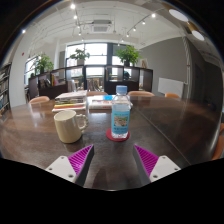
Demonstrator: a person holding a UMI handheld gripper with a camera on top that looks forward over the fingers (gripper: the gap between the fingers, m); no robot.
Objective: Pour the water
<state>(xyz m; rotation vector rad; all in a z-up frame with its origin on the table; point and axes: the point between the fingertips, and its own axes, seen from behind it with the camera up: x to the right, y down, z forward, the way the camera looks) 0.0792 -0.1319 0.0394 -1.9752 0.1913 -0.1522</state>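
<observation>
Tool (110, 160) spread wide, both magenta pads (80, 158) visible, nothing between the fingers, hovering above dark wooden tabletop (170, 125). Water bottle (121, 113) stands upright just ahead of the tool, roughly centred between the fingers, apart from them. Bottle is clear plastic, blue label, light cap on; it sits on a small red coaster (117, 135). Cream mug (68, 125) stands upright just left of the bottle, near but not touching, handle toward the bottle. Beyond both, a stack of books (70, 101) and a white box (102, 100) farther back on tabletop. Chairs, potted plants (128, 52) and big windows in background; ceiling lights on.
</observation>
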